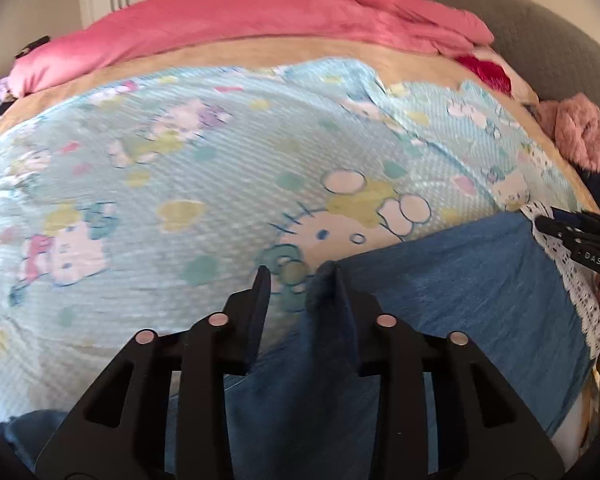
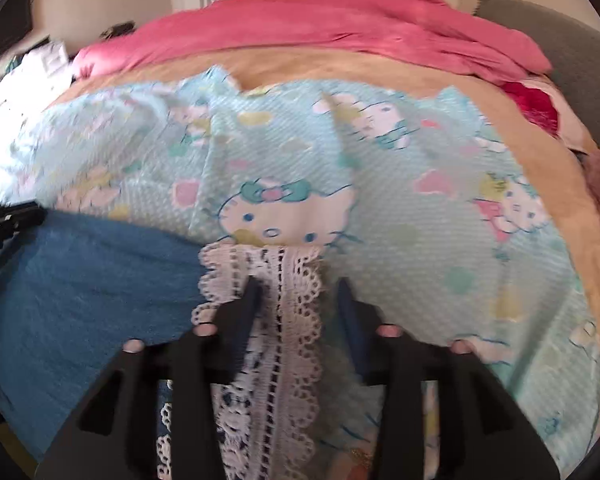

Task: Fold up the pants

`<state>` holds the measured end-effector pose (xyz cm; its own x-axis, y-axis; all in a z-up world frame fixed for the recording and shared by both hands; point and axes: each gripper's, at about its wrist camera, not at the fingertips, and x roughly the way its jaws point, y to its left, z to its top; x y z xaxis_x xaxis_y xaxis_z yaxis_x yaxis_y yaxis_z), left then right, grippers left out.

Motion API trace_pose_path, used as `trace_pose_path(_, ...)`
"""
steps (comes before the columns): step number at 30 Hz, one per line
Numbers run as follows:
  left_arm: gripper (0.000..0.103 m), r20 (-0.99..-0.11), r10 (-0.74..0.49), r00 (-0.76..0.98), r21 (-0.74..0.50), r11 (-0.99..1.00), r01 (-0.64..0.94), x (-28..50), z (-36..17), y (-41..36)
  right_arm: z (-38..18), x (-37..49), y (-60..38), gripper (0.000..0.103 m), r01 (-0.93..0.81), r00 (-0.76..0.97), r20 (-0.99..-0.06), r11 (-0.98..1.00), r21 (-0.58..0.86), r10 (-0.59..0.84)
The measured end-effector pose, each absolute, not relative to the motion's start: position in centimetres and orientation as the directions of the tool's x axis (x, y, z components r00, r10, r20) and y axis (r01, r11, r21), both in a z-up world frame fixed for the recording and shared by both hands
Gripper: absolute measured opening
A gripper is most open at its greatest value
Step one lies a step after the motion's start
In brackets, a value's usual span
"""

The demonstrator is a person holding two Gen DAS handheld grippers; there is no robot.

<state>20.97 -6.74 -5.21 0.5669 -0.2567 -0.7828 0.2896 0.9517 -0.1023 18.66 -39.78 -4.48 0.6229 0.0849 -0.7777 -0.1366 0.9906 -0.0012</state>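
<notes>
Blue pants [image 1: 460, 288] lie flat on the bed at the near right, with a white lace hem [image 1: 572, 292]. My left gripper [image 1: 298, 276] hangs over their left corner with its jaws apart. A fold of blue cloth rests against the right finger [image 1: 340, 300], and the blanket shows in the gap beside it. In the right wrist view the pants [image 2: 80, 280] spread to the left. The lace hem [image 2: 276, 320] runs between the fingers of my right gripper [image 2: 299, 284], which is open and not pinching it. Each gripper shows at the edge of the other's view.
Under the pants lies a light blue cartoon-cat blanket [image 1: 180, 184] over a tan sheet [image 2: 380, 68]. A pink blanket [image 1: 240, 24] is bunched along the far side. A grey headboard [image 1: 540, 40] and a pink fluffy item [image 1: 580, 132] are at the right.
</notes>
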Motion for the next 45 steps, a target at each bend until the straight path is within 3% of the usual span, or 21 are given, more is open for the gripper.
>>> trace_pose_path(2, 0.029, -0.759, -0.259, 0.598, -0.119, 0.957, 0.264, 19.8, -4.0, -5.0, -3.0, 17.1, -40.6, 0.048, -0.116, 0.669, -0.739, 0.993, 0.001, 0.079)
trace_pose_path(4, 0.052, -0.742, -0.251, 0.621, -0.131, 0.964, 0.232, 18.6, -2.9, -3.1, -1.5, 14.9, -41.0, 0.06, -0.109, 0.71, -0.699, 0.994, 0.013, 0.087)
trace_pose_path(5, 0.056, -0.742, -0.238, 0.627, -0.133, 0.969, 0.21, 18.0, -2.6, -2.1, -1.2, 14.1, -41.1, 0.061, -0.115, 0.718, -0.689, 0.993, 0.018, 0.095)
trace_pose_path(9, 0.065, -0.727, -0.206, 0.655, -0.149, 0.979, 0.142, 15.1, -1.3, 2.0, -0.5, 10.5, -39.8, 0.066, -0.153, 0.738, -0.666, 0.988, -0.013, 0.106)
trace_pose_path(13, 0.076, -0.713, -0.124, 0.691, -0.084, 0.992, 0.091, 11.7, -0.4, 5.1, -0.6, 7.8, -37.7, 0.067, -0.199, 0.745, -0.658, 0.978, -0.063, 0.109)
trace_pose_path(15, 0.078, -0.72, -0.085, 0.688, -0.057, 0.996, 0.063, 10.6, -0.2, 5.9, -1.0, 6.5, -35.9, 0.067, -0.241, 0.738, -0.663, 0.966, -0.089, 0.123)
trace_pose_path(16, 0.079, -0.723, -0.089, 0.685, -0.062, 0.996, 0.064, 10.1, -0.1, 6.0, -1.3, 6.1, -35.1, 0.075, -0.251, 0.736, -0.666, 0.963, -0.102, 0.122)
trace_pose_path(18, 0.081, -0.723, -0.125, 0.68, -0.087, 0.992, 0.09, 9.4, 0.0, 5.2, -1.7, 5.5, -33.2, 0.082, -0.29, 0.726, -0.673, 0.95, -0.117, 0.139)
trace_pose_path(24, 0.085, -0.761, -0.266, 0.592, -0.127, 0.956, 0.266, 10.0, -1.9, -1.1, -3.4, 5.6, -28.4, 0.082, -0.364, 0.682, -0.713, 0.92, -0.141, 0.161)
trace_pose_path(28, 0.086, -0.837, -0.04, 0.545, 0.054, 0.986, 0.156, 12.1, -5.6, -0.8, -5.0, 6.9, -28.8, 0.083, -0.279, 0.644, -0.764, 0.937, -0.212, 0.019)
trace_pose_path(29, 0.086, -0.837, -0.032, 0.546, 0.052, 0.989, 0.138, 12.0, -6.2, 0.5, -5.4, 7.1, -29.4, 0.083, -0.251, 0.633, -0.774, 0.94, -0.23, -0.021)
trace_pose_path(31, 0.082, -0.821, -0.098, 0.563, -0.011, 0.988, 0.157, 11.2, -6.1, 2.2, -6.0, 7.3, -32.1, 0.085, -0.206, 0.591, -0.807, 0.969, -0.139, 0.01)
trace_pose_path(33, 0.08, -0.815, -0.096, 0.572, 0.009, 0.984, 0.177, 10.5, -6.1, 2.5, -6.4, 7.2, -33.8, 0.085, -0.183, 0.572, -0.818, 0.981, -0.06, 0.057)
trace_pose_path(39, 0.082, -0.807, -0.09, 0.583, 0.012, 0.985, 0.17, 10.5, -6.4, 2.4, -6.5, 6.7, -33.6, 0.087, -0.177, 0.591, -0.806, 0.981, -0.081, 0.04)
trace_pose_path(42, 0.09, -0.788, -0.099, 0.607, 0.002, 0.987, 0.164, 9.7, -4.7, 1.8, -5.3, 6.3, -34.1, 0.086, -0.183, 0.611, -0.787, 0.982, -0.038, 0.084)
trace_pose_path(45, 0.091, -0.765, -0.123, 0.632, 0.007, 0.98, 0.2, 8.2, -3.1, 0.8, -3.5, 4.9, -34.0, 0.086, -0.202, 0.653, -0.748, 0.979, -0.024, 0.117)
